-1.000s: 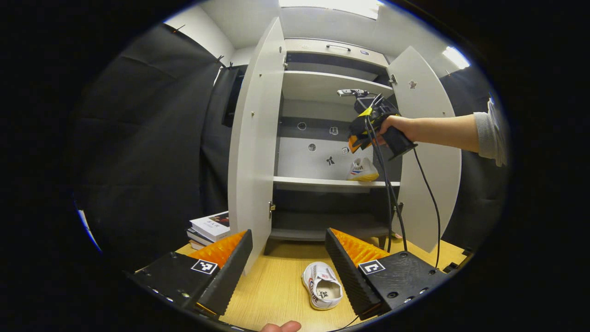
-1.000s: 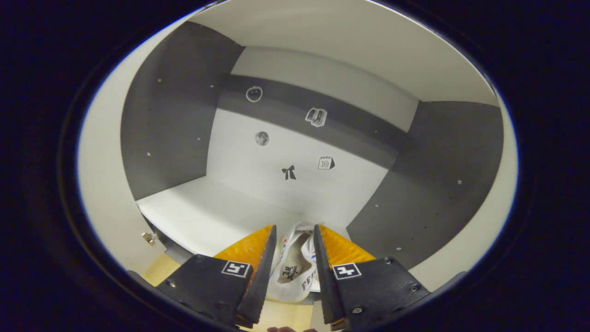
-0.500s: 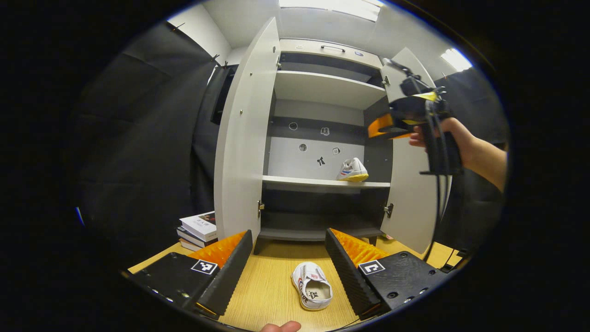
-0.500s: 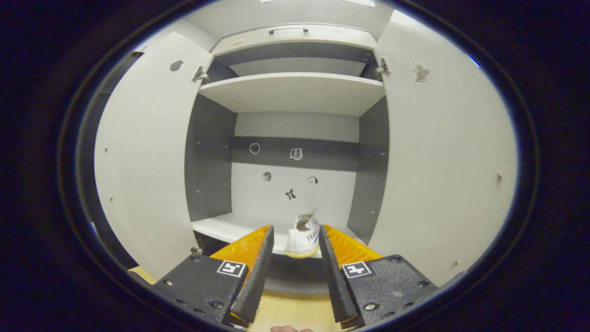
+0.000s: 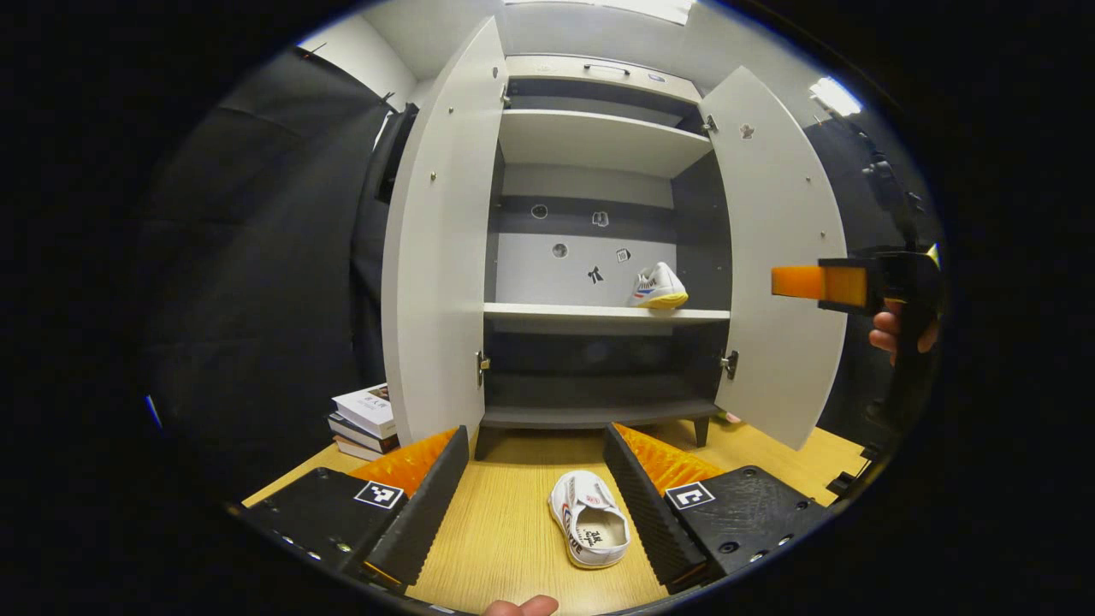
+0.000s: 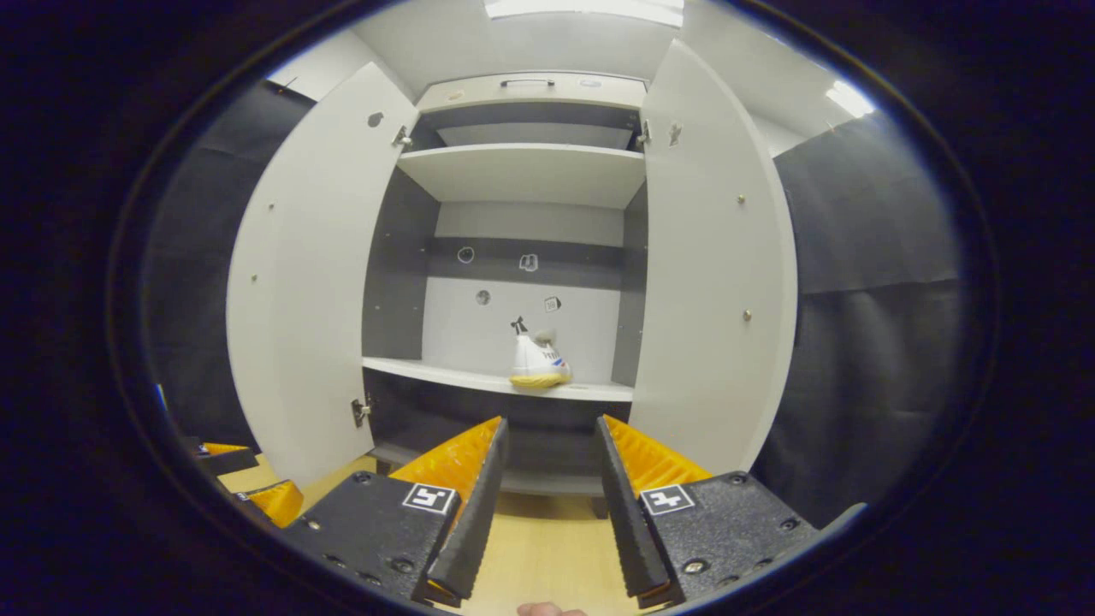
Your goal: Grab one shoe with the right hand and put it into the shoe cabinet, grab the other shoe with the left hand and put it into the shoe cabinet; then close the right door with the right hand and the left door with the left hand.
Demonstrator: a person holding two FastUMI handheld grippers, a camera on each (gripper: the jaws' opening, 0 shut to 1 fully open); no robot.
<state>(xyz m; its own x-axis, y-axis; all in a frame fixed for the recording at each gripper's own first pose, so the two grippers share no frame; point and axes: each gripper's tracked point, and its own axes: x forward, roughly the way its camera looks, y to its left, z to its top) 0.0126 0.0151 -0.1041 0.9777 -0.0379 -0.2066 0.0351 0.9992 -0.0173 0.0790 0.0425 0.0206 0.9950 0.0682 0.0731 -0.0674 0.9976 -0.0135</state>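
- One shoe (image 5: 659,287) sits on the middle shelf (image 5: 599,313) of the cabinet (image 5: 599,85), at the shelf's right end.
- The other shoe (image 5: 588,530) lies on the bench (image 5: 513,547) in front of the cabinet, between the left gripper (image 5: 536,500) fingers, untouched; that gripper is spread wide.
- Right gripper (image 6: 547,505) hangs before the cabinet, spread, pinching nothing.
- Both doors, left (image 5: 436,257) and right (image 5: 778,257), stand wide.

Both doors (image 5: 432,257) of the shoe cabinet (image 6: 522,171) swung wide, leaving its front unobstructed. Inside the cabinet, middle shelf (image 5: 556,313) bare left of the shoe (image 5: 659,287) standing at its right end. Left of the cabinet, books (image 5: 368,419) stacked beside the left door.
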